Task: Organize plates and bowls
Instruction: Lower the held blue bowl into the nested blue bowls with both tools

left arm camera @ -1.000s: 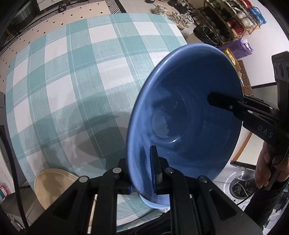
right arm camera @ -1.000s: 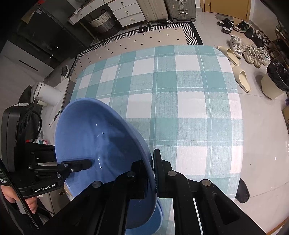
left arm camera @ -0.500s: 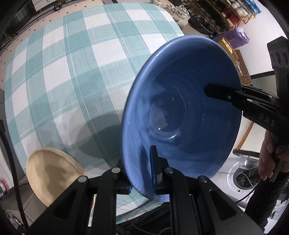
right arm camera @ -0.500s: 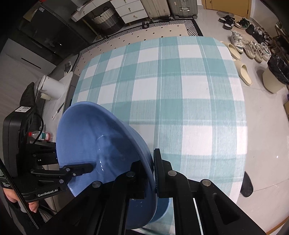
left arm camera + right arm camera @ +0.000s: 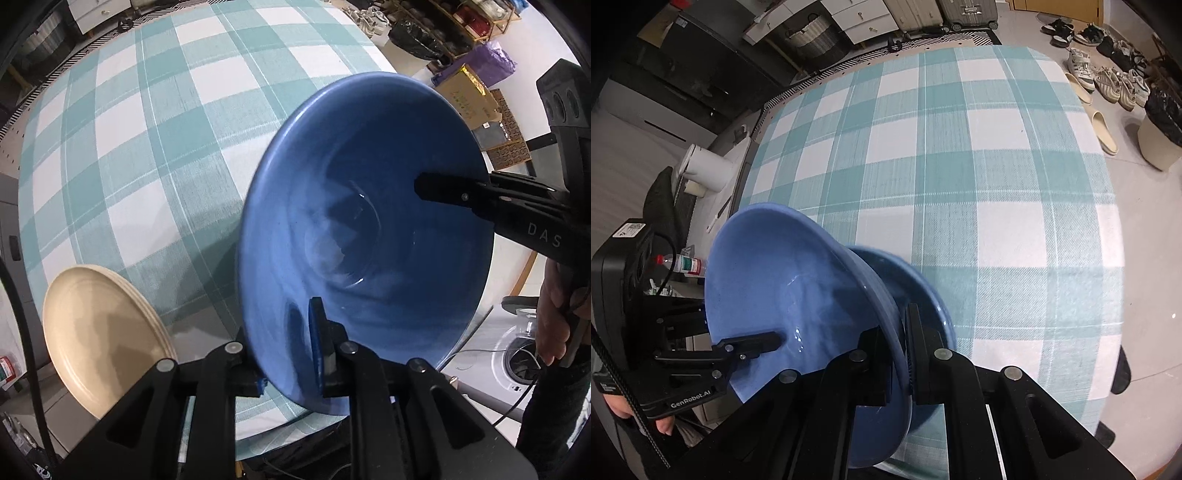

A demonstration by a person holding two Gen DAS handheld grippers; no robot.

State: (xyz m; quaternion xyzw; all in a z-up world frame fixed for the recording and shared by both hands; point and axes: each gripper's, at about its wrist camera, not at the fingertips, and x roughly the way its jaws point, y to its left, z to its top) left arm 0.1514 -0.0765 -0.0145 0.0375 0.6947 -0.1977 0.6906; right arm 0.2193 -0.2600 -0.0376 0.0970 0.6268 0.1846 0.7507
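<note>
A: What is being carried here?

B: A large glossy blue ceramic bowl point(image 5: 369, 229) is hanging tilted above the near edge of the table with the teal-and-white checked cloth point(image 5: 155, 122), gripped at its rim from two sides.

A: How is the left gripper point(image 5: 288, 354) sitting on it?

B: Its two black fingers are straddling the near rim, one blue pad inside the bowl and the other outside. The jaws are easing apart slightly, yet the rim is between them and the pads appear to be pressing on it.

A: And the right gripper point(image 5: 899, 354)?

B: It is clamping the opposite rim, jaws closed tight on the bowl wall. In the left wrist view, one of its fingers is reaching into the bowl from the right, with a person's hand point(image 5: 557, 314) on the handle.

A: Is anything lying under the bowl?

B: A second blue glazed dish point(image 5: 916, 291) is resting on the cloth just beneath and beside it, partly hidden; I cannot tell whether the two are touching.

A: Anything else on the table?

B: A stack of round cream plates point(image 5: 99, 336) is sitting at the near left corner, apart from the bowl.
</note>
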